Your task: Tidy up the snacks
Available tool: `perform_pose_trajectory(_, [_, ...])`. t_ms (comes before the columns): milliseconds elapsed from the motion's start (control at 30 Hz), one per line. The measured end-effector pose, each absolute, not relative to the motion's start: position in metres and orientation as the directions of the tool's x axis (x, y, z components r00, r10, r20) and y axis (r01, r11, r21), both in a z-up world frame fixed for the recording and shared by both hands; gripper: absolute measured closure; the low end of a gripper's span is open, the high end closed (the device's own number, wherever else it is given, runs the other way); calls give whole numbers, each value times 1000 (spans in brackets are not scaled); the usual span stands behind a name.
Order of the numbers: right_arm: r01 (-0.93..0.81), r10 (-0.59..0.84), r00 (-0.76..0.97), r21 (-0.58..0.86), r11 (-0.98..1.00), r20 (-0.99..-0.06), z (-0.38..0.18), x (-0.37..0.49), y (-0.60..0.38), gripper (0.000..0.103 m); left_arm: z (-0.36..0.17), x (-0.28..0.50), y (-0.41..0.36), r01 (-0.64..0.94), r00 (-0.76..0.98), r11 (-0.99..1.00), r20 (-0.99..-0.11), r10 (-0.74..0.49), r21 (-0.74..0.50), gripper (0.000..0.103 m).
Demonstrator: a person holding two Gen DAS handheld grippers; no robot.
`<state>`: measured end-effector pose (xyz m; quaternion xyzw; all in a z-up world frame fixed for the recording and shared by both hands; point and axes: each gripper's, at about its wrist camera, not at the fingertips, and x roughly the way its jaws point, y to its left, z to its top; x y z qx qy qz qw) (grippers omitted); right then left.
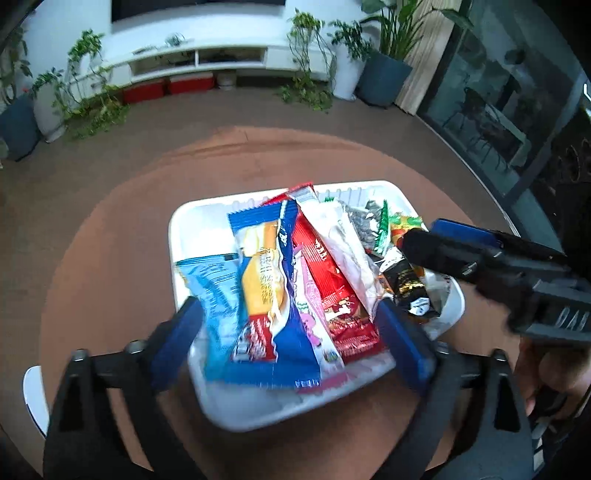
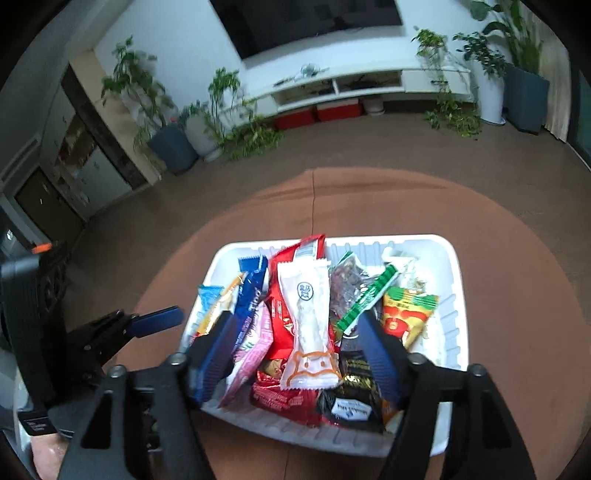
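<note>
Snacks (image 2: 306,332) lie heaped in the white tray (image 2: 452,332) just ahead of and below both grippers, long axes mostly pointing away, equally near the wide, empty left gripper (image 1: 291,343) and the open, empty right gripper (image 2: 299,350).

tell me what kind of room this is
Most likely a home living room: a large dark screen hangs above a low white media shelf, potted plants line the wall, and a snack tray sits on a round table.

One white tray (image 2: 458,295), about ten snack packets (image 2: 310,317), and two red boxes (image 2: 317,112).
</note>
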<state>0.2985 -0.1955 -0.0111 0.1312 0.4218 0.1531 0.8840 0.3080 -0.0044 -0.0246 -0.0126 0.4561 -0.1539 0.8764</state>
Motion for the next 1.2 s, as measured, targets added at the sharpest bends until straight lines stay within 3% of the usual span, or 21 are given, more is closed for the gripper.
perform_pose_trajectory(167, [-152, 408, 690, 432, 889, -598, 12, 251, -225, 13, -1, 242, -4, 283, 663, 951, -691, -289, -125, 0])
perform_pose_trajectory(267, [-145, 377, 748, 420, 896, -546, 22, 217, -238, 12, 7, 198, -8, 255, 722, 962, -642, -258, -101, 0])
perform_pose_trajectory(433, [-127, 248, 875, 296, 947, -416, 49, 140, -244, 7, 8, 131, -6, -2, 766, 992, -639, -77, -123, 0])
perform_pose_trajectory(500, [-132, 219, 907, 254, 958, -358, 57, 114, -245, 1, 7, 109, -1, -53, 773, 986, -632, -59, -156, 0])
perform_pose_trajectory(633, [-137, 181, 958, 199, 970, -221, 72, 56, -244, 0, 12, 74, 8, -94, 797, 980, -603, -32, -175, 0])
perform_pose_trajectory(733, [-136, 178, 965, 216, 967, -190, 78, 32, -248, 0, 18, 47, 11, -119, 821, 984, -571, 22, -134, 0])
perform_pose_trajectory(900, [-100, 124, 985, 181, 978, -124, 85, -3, -247, 0, 43, -3, -1, -161, 886, 987, -443, 137, -17, 0])
perform_pose_trajectory(1100, [-44, 44, 999, 23, 999, 12, 95, -43, -227, 0, 62, -53, -48, -308, 917, 922, -187, 353, 234, 0])
perform_pose_trajectory(1200, [-51, 51, 999, 0, 999, -8, 98, -48, -225, 0, 63, -61, -57, -235, 929, 949, -240, 283, 211, 0])
